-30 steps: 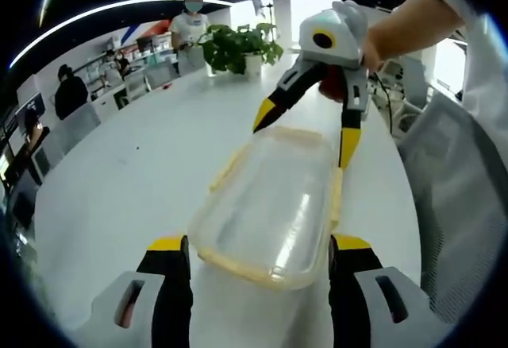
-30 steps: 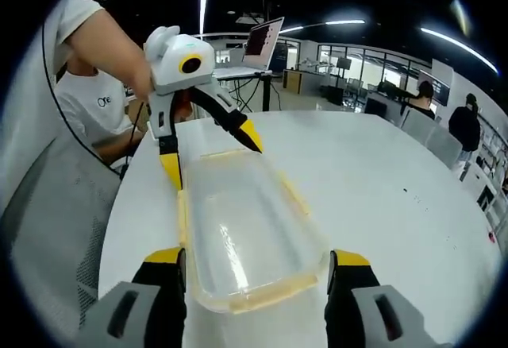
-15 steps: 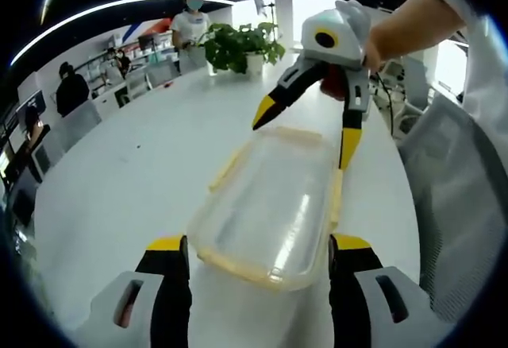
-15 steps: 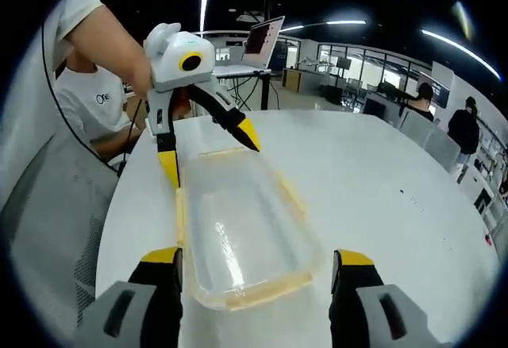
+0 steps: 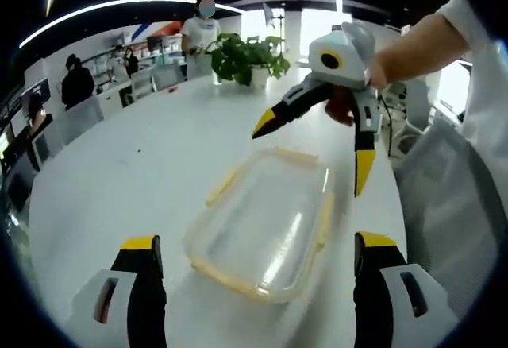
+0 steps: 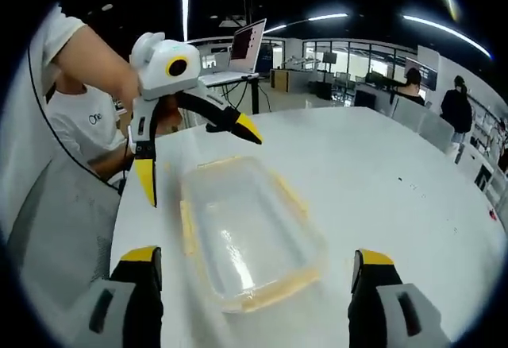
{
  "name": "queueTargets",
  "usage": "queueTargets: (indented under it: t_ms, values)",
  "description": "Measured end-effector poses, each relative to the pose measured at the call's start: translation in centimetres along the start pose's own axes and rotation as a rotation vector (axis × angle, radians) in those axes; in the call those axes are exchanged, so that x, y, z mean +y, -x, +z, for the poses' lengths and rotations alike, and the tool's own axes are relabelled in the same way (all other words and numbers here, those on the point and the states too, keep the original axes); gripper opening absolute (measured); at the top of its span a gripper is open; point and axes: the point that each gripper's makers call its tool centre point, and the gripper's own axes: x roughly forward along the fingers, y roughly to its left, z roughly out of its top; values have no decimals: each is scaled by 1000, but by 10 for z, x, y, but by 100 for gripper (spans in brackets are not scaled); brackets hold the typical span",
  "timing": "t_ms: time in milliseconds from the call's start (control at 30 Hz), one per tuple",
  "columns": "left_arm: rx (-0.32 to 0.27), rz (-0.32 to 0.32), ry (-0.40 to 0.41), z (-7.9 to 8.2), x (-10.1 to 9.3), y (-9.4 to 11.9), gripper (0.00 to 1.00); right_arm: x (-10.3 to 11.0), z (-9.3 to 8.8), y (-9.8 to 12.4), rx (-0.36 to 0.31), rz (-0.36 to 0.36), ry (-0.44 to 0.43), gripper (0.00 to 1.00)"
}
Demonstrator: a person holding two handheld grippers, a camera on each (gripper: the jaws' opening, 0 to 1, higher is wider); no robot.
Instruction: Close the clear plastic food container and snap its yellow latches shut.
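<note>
Left gripper view, left to right. Own left gripper (image 5: 254,257): jaws spread wide, rising at 7 and 5 o'clock, nothing between them but air. The container (image 5: 266,225) sits on the white table (image 5: 119,173) at centre, just ahead of the jaw tips and touching neither. Lid appears to lie on the box; yellow latches (image 5: 225,186) stand out along the edges, looking splayed, not snapped. At 1 o'clock the right gripper (image 5: 316,153) hovers over the far end, jaws spread, one tip above the far rim, the other beyond the right edge. Plant (image 5: 248,56) at 12 o'clock, far end of table.

Right gripper view, left to right. Left gripper (image 6: 194,157) comes in at 10 o'clock, held by a hand (image 6: 163,114), jaws apart, poised over the container's (image 6: 250,233) far end without contact that I can confirm. Own right gripper (image 6: 255,257): jaws wide, at 7 and 5 o'clock, holding nothing. Laptop (image 6: 248,42) at 12 o'clock.

Judgement: lid seated, latching step not yet begun. Next move calls for lowering a jaw tip onto one latch and pressing it down and inward against the wall, with the other gripper steadying the box so it does not slide.
</note>
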Motion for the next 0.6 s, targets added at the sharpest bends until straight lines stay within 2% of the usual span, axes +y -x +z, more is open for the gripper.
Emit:
queueTargets:
  t_ms: [167, 267, 600]
  values:
    - [-13, 7, 11, 4, -5, 2, 99, 0, 7, 4, -27, -24, 8, 99]
    - [-26, 13, 18, 8, -8, 5, 99, 0, 9, 7, -49, -36, -18, 99]
    - [-41, 31, 15, 16, -19, 13, 99, 9, 12, 23, -75, -72, -26, 99]
